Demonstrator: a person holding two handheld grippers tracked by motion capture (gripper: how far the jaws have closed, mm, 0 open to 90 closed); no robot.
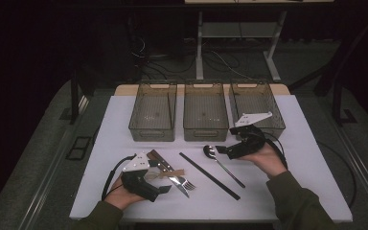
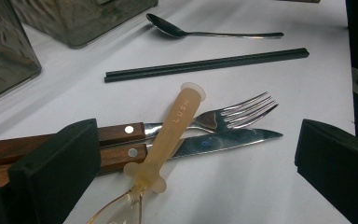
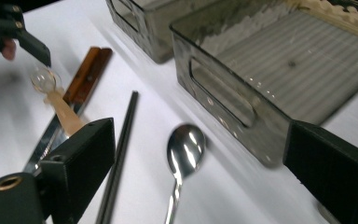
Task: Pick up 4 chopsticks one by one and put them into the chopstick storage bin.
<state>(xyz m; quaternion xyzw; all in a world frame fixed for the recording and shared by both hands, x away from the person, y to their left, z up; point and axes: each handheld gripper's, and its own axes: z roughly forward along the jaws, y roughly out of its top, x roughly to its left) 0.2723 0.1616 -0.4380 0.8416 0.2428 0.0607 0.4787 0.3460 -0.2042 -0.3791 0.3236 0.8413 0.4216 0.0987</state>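
Observation:
My left gripper is open, its jaws on either side of an amber plastic spoon. That spoon lies across a wooden-handled knife and fork. A pair of black chopsticks lies in the middle of the white table. Just right of them is a metal spoon. My right gripper is open above the metal spoon's bowl and touches nothing.
Three translucent grey bins stand in a row at the back of the table, with nothing in them. The nearest bin wall is just beyond the right gripper's jaws. A cable trails behind each gripper.

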